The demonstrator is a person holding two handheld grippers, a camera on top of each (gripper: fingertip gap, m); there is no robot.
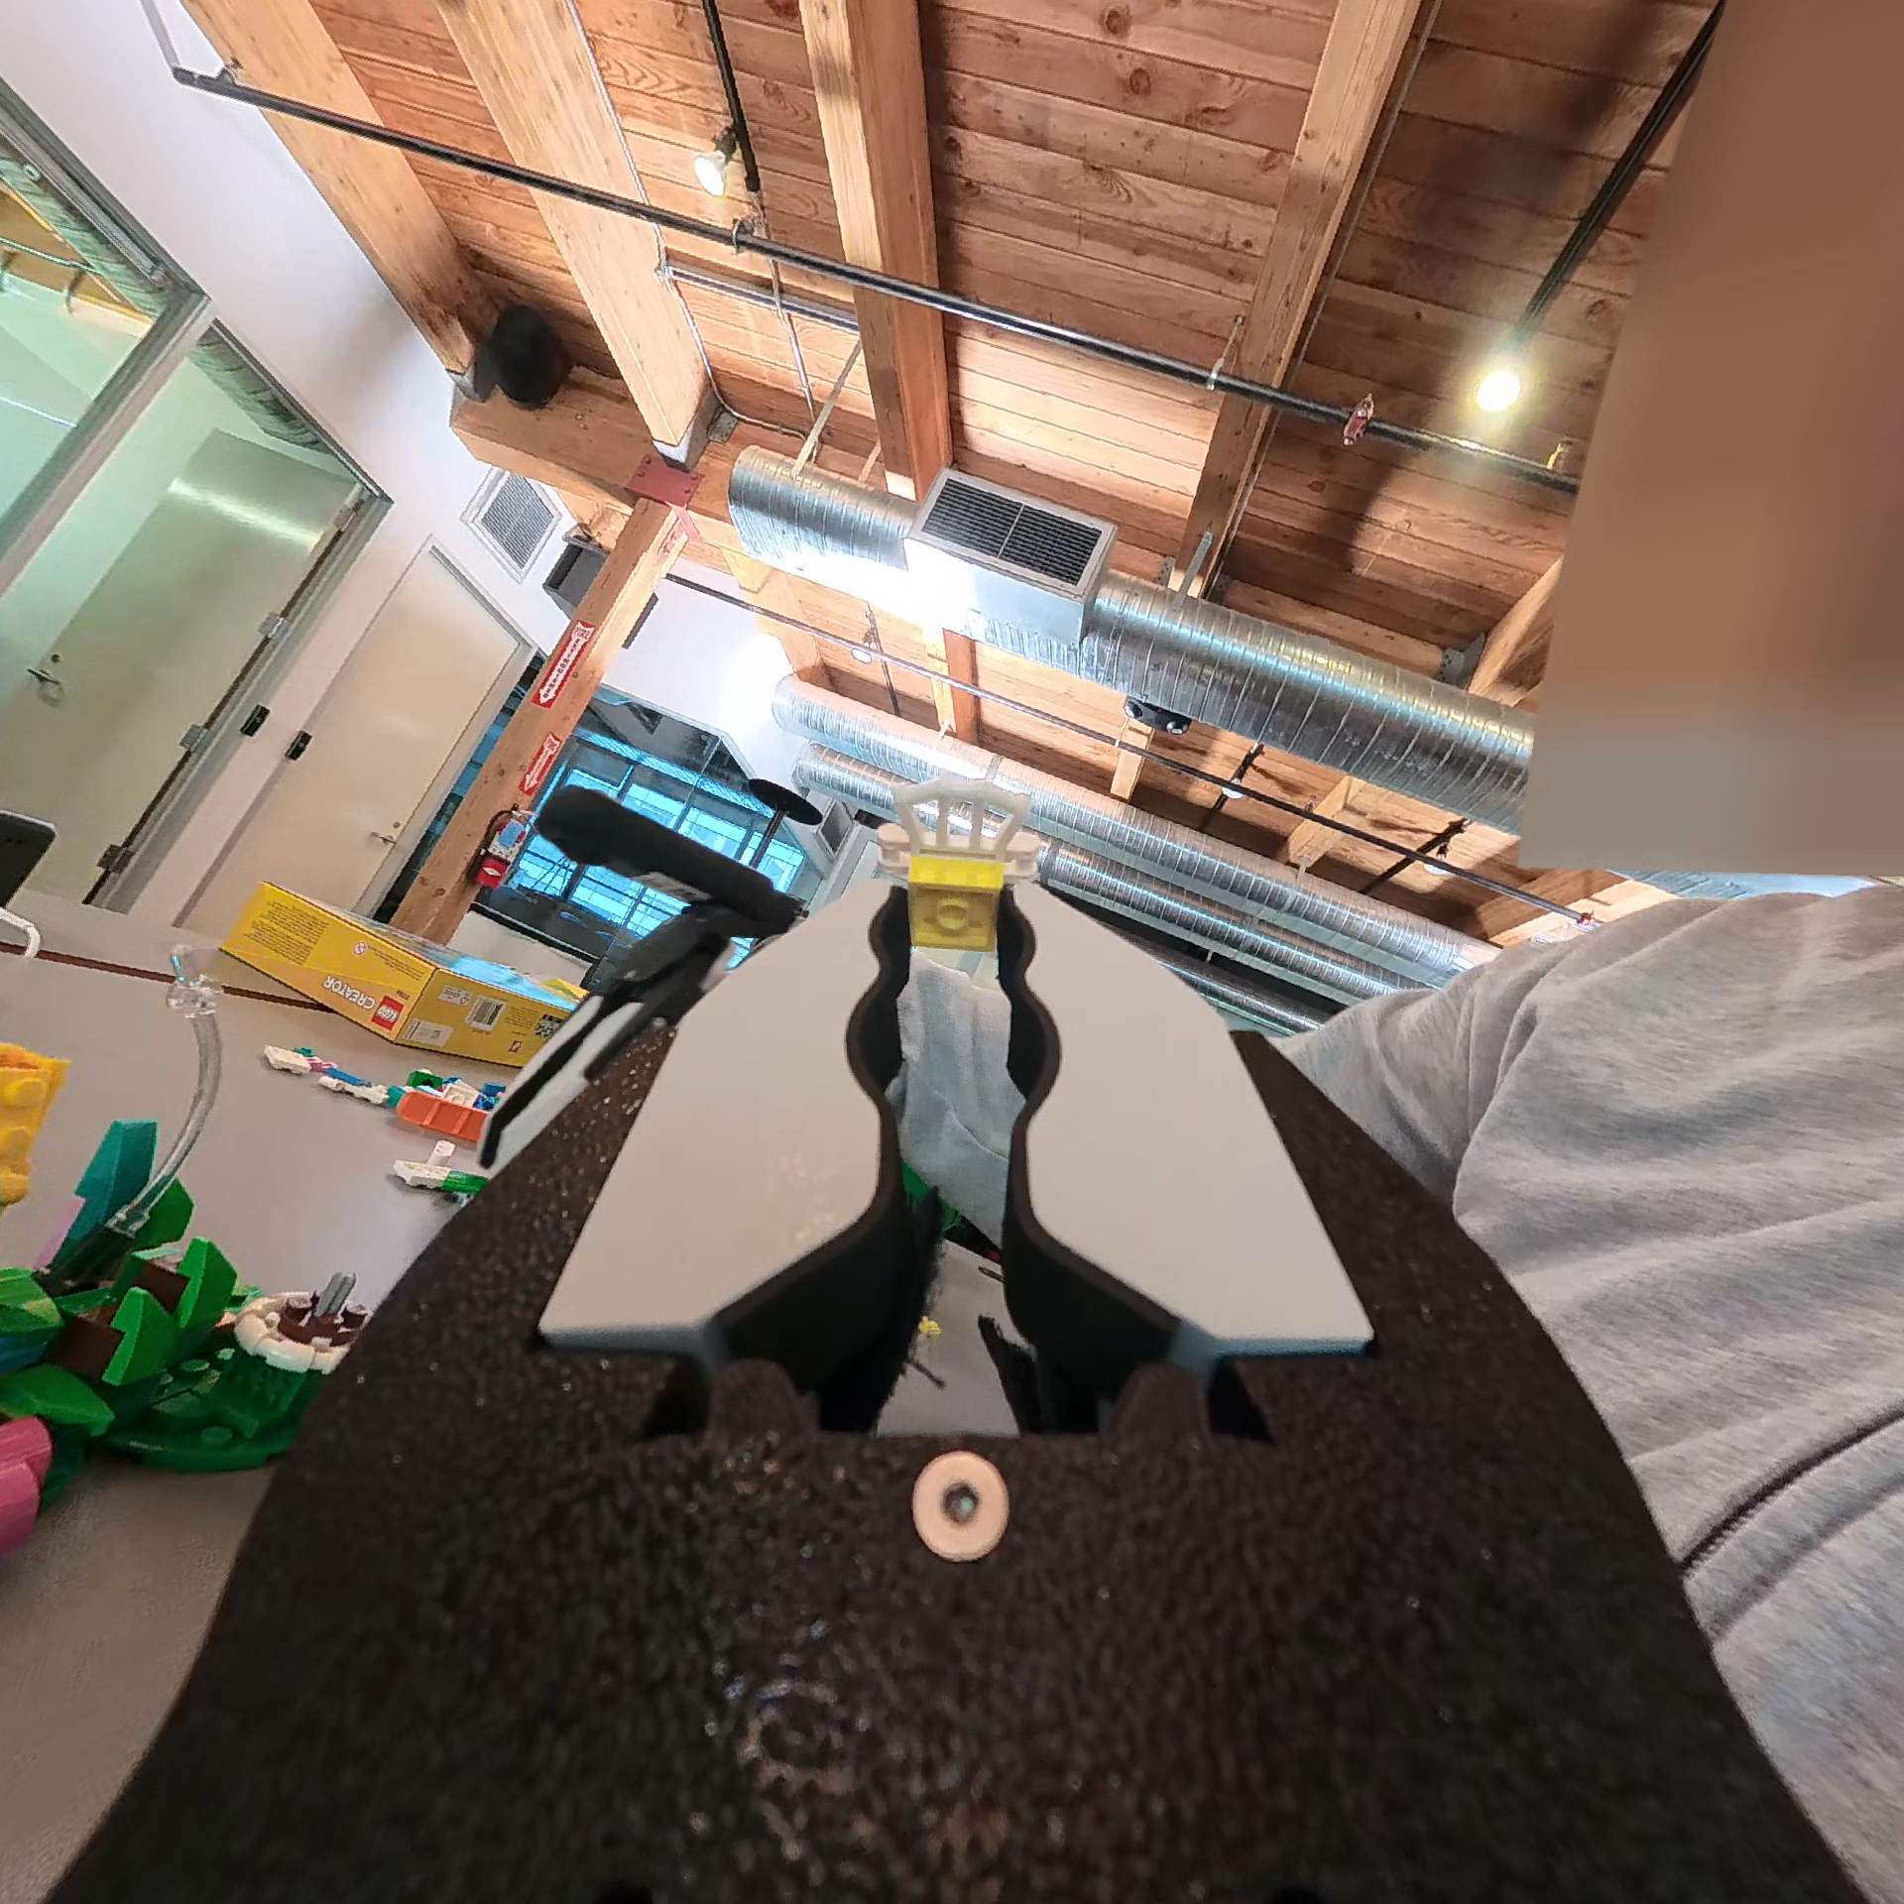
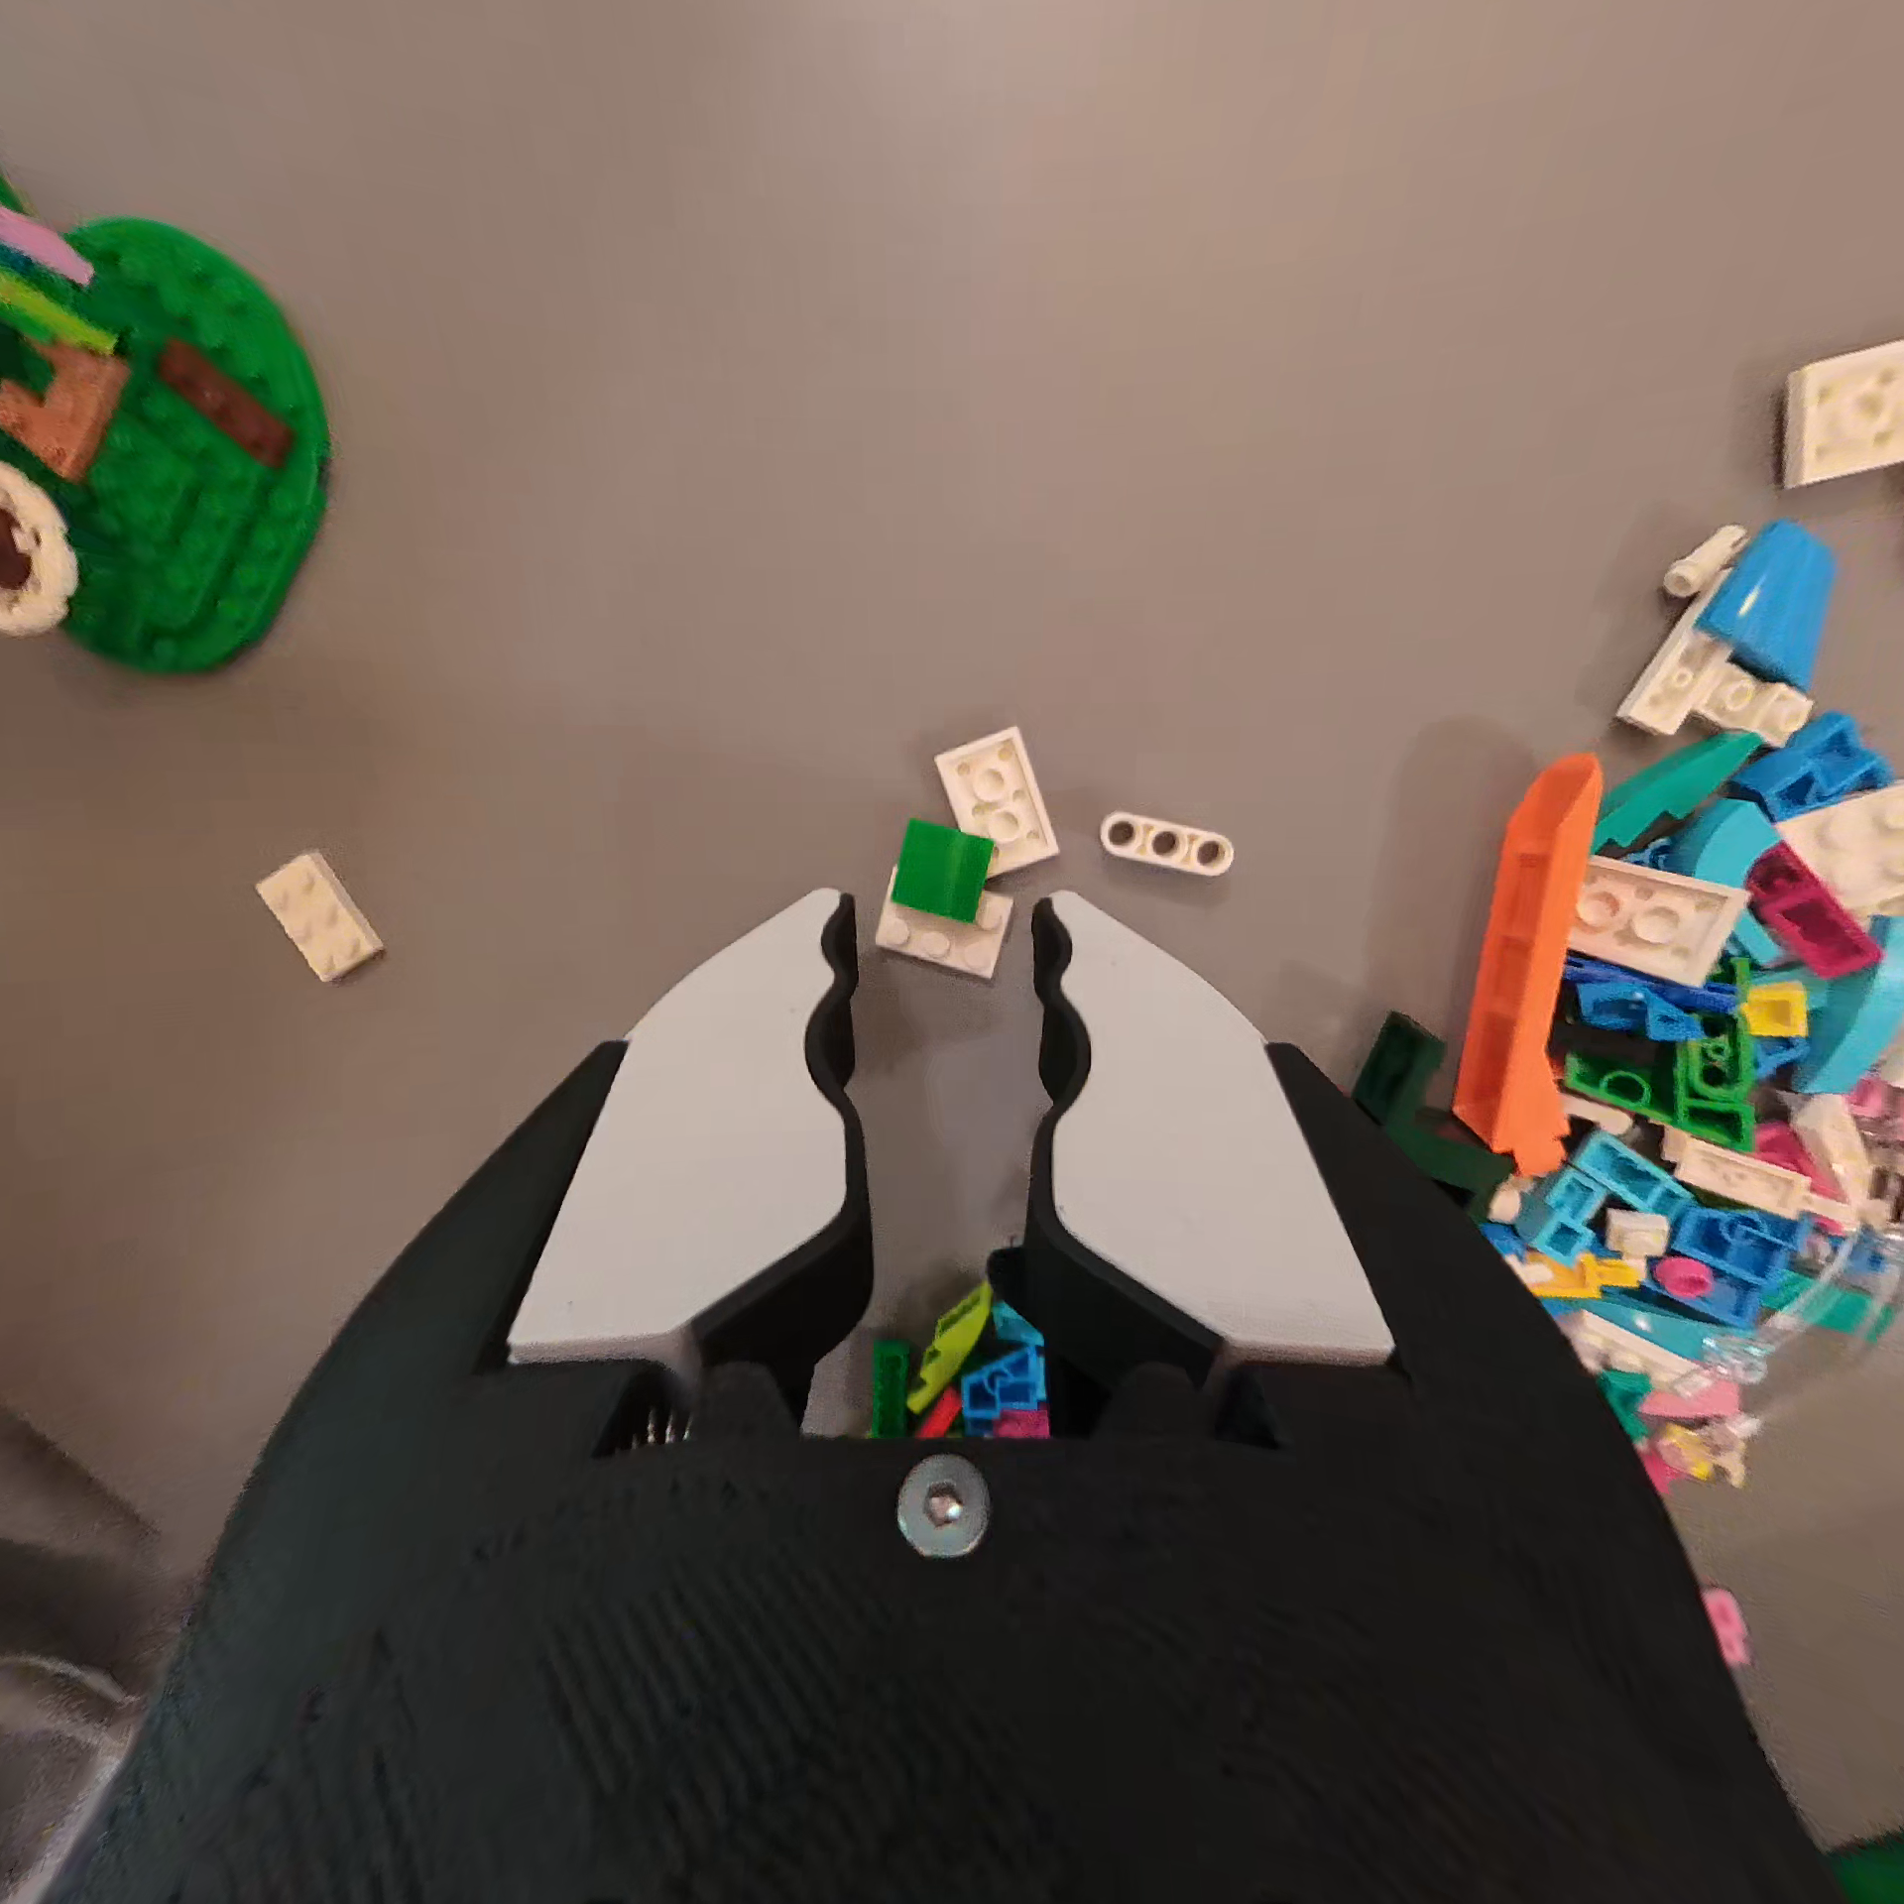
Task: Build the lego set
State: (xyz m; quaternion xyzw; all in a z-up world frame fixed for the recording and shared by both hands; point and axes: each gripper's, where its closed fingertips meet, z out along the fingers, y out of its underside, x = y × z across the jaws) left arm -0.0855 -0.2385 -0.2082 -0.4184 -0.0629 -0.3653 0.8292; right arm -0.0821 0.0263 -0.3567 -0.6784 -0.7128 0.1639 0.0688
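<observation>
Left gripper (image 1: 953, 907): pinching a yellow plate (image 1: 954, 909) with a white crown-like piece (image 1: 956, 824), frame centre.
Right gripper (image 2: 943, 927): spread above white plate with green tile (image 2: 943, 907), centre.
Loose brick pile (image 2: 1700, 1082): right edge.

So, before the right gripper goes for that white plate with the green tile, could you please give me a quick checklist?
1. Left gripper shut on the small yellow plate with white ornament: ok.
2. Right gripper open: ok.
3. Opening wider than the white plate with green tile: ok, it looks slightly wider.
4. Plate lined up between the fingertips: ok, just ahead of them.
5. Neighbours clear: not ok, an upturned white plate touches or overlaps the green tile's far corner.
6. Green tile pressed on firmly: cannot tell; it looks skewed.
</observation>
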